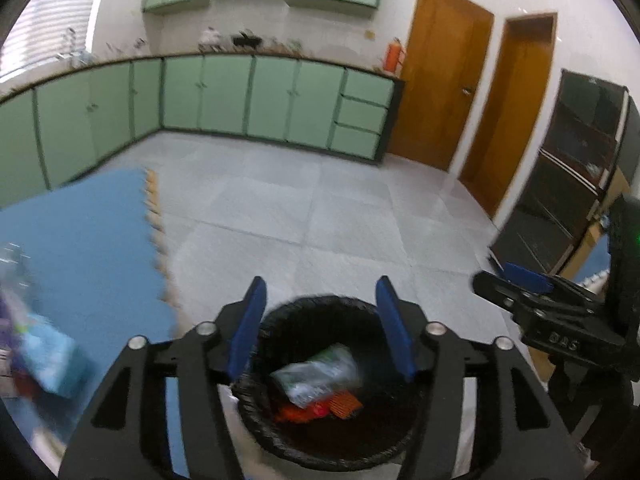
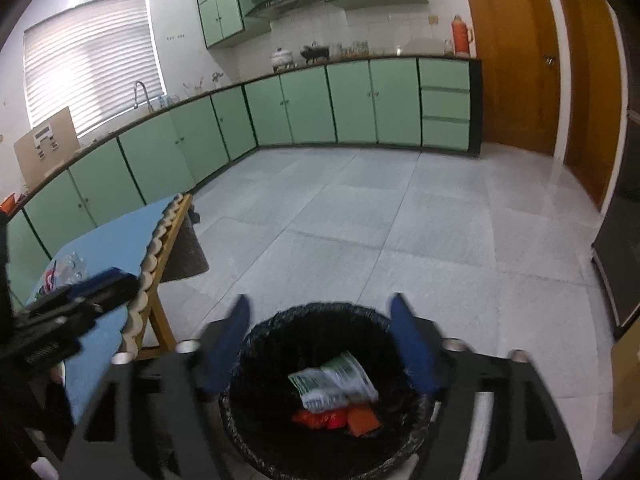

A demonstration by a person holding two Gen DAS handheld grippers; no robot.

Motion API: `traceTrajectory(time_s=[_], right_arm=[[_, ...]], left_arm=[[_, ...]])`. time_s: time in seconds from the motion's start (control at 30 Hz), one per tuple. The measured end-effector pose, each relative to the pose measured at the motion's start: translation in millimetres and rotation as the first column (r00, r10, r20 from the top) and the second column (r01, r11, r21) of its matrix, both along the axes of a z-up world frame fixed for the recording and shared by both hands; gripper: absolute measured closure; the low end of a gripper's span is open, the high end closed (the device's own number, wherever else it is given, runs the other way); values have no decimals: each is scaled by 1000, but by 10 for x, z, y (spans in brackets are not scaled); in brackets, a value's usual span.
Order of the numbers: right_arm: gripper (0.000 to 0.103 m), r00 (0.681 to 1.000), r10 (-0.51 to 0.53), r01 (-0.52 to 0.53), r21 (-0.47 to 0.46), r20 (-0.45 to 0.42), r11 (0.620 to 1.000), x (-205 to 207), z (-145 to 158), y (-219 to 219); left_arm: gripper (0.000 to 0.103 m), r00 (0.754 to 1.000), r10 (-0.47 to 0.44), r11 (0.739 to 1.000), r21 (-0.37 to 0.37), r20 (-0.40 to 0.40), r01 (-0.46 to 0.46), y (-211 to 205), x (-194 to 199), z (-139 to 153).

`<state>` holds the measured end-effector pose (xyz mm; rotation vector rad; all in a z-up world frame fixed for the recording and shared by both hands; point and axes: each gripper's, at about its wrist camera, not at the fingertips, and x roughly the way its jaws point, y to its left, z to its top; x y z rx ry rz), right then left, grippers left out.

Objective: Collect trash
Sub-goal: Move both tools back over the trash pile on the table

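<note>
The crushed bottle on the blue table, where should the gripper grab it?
Grip the bottle across its crumpled middle, coming from above: it appears to lie flat on the table among other trash, so the sides are open. It is blurred, so its exact pose is unclear. Both the left gripper and right gripper are open and empty.

A: Right tongs (image 2: 320, 344)?
B: Spread wide, nothing between them, above the black-lined bin (image 2: 256, 344) on the floor (image 2: 400, 220).
A: Bin contents?
B: White-green wrapper (image 2: 334, 384) lying on orange-red packets (image 2: 336, 418).
A: Anything else?
B: Left tongs (image 2: 102, 284) at left edge over the blue-topped table (image 2: 116, 240); state unclear. Crumpled bottle (image 2: 70, 266) on the table.
</note>
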<state>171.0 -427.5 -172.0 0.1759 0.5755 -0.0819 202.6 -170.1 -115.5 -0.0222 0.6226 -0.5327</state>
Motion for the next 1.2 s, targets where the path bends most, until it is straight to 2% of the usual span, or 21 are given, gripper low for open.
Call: traceTrajectory(time_s=[0.1, 0.3, 0.4, 0.57, 0.7, 0.9, 1.07, 1.2], right_arm=[[10, 999, 15, -14, -11, 50, 1000, -62, 194, 167], [6, 987, 83, -86, 15, 139, 996, -126, 481, 542], [6, 973, 142, -144, -5, 183, 990, -150, 585, 853], [6, 949, 233, -230, -42, 213, 972, -88, 637, 1355], [6, 929, 298, -291, -63, 218, 955, -35, 588, 1781], [6, 906, 380, -376, -57, 184, 925, 66, 483, 2231], [6, 894, 414, -407, -75, 169, 910, 52, 448, 2429], [6, 892, 423, -415, -79, 158, 906, 66, 441, 2497]], left_arm=[[34, 997, 65, 998, 4, 51, -66, 253, -75, 193], [27, 970, 210, 977, 21, 119, -214, 872, -229, 562], [27, 948, 286, 955, 37, 139, -294, 1214, -312, 669], [26, 896, 413, 900, 80, 162, -429, 1795, -432, 768], [26, 852, 495, 849, 113, 171, -516, 2199, -532, 746], [26, 810, 570, 789, 180, 139, -587, 2616, -576, 577], [26, 794, 602, 770, 199, 86, -606, 2892, -718, 360], [27, 786, 617, 765, 202, 43, -611, 2984, -754, 190]])
